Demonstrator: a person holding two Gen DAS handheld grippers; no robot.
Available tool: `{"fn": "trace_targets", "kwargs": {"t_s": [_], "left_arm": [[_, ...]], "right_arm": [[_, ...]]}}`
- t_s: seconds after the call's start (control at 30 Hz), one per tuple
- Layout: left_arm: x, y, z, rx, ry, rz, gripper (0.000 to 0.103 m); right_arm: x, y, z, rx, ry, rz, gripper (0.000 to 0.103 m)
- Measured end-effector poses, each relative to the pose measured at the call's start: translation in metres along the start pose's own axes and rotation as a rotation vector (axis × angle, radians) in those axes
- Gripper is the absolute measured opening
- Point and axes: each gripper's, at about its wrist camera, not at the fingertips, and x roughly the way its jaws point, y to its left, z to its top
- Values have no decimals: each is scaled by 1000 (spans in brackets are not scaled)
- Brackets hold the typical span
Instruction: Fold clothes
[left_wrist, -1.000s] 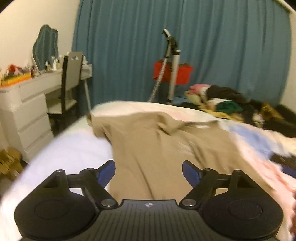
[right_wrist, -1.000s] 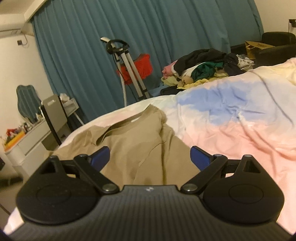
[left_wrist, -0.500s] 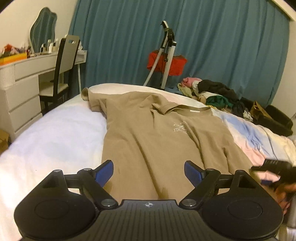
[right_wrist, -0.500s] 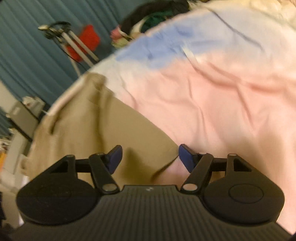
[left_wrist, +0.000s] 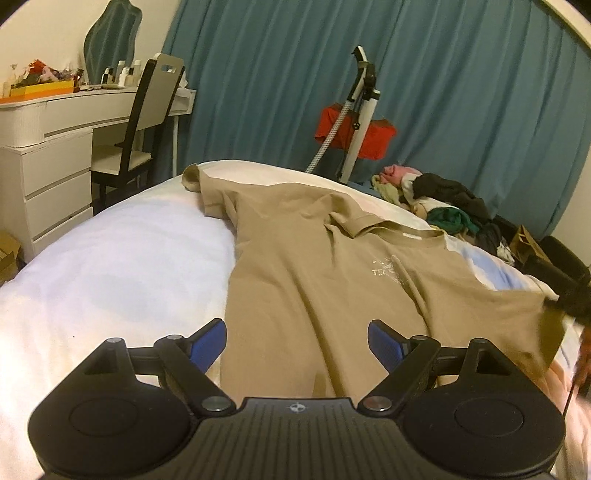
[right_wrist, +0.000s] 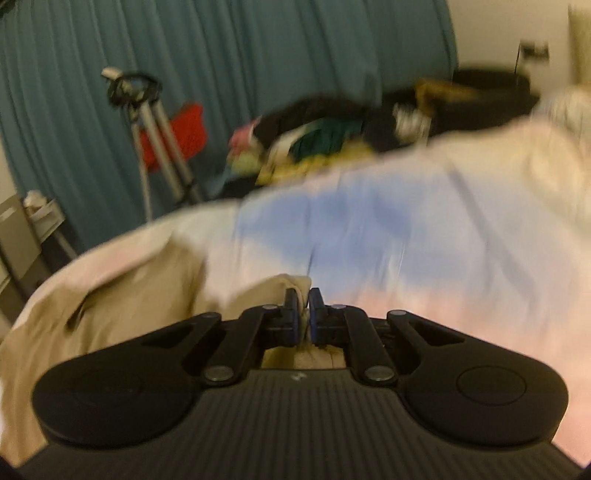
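A tan T-shirt (left_wrist: 325, 273) lies face up on the bed, collar toward the far side, with a small pale print on the chest. My left gripper (left_wrist: 297, 341) is open and empty, just above the shirt's near hem. My right gripper (right_wrist: 303, 314) is shut on the shirt's right sleeve edge (right_wrist: 291, 286) and lifts it off the quilt; the right wrist view is blurred. In the left wrist view the right gripper (left_wrist: 574, 299) shows at the far right, holding that raised sleeve.
The bed has a pastel white, blue and pink quilt (left_wrist: 110, 266). A pile of clothes (left_wrist: 443, 206) lies at its far right. A garment steamer (left_wrist: 360, 110) stands before the blue curtain. A white dresser (left_wrist: 48, 155) and chair (left_wrist: 144, 122) stand left.
My right gripper went from open over the sleeve to shut on its edge, and lifted it. My left gripper stayed open and steadied over the hem.
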Motion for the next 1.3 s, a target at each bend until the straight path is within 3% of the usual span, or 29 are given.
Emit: {"fn": "trace_targets", "kwargs": {"t_s": [0.1,0.23,0.4,0.43,0.47,0.5,0.53,0.57,0.6,0.83,1.0,1.07,1.2,1.3], "left_arm": [[5,1,-8,46,11,-10,86],[17,0,-11,78,50,6,86],[27,-7,-10,109,49,6,86],[29,-7,-10,110,49,-1,86],[30,-8,-9,112,47,-9,86],[30,-9,-9,115,42,-17,86],[31,-11,-9,119,37,-24,86],[31,-12,-9,120,33,-33,86],[30,-11,-9,118,33,-43,86],[7,-21,-20,113,38,-174,86],[-17,-44,-38,148,93,-351,88],[-21,-58,-49,162,146,-427,88],[-21,-94,-74,212,241,-539,88],[-11,-122,-91,257,280,-566,87]], "right_arm": [[33,0,42,-91,-59,-78,9],[96,5,67,-224,-45,-166,9],[137,6,47,-263,7,-128,12],[136,4,43,-237,15,-100,15],[131,3,39,-220,25,-78,29],[123,2,36,-209,35,-61,39],[116,1,32,-198,45,-45,64],[103,0,28,-189,36,-34,81],[87,0,24,-180,14,-27,84],[-75,-16,-8,-35,-31,79,84],[-192,-24,-45,1,28,147,84],[-230,-28,-54,-16,-10,164,84],[-274,-44,-71,61,-27,216,84],[-288,-58,-83,126,-14,239,84]]}}
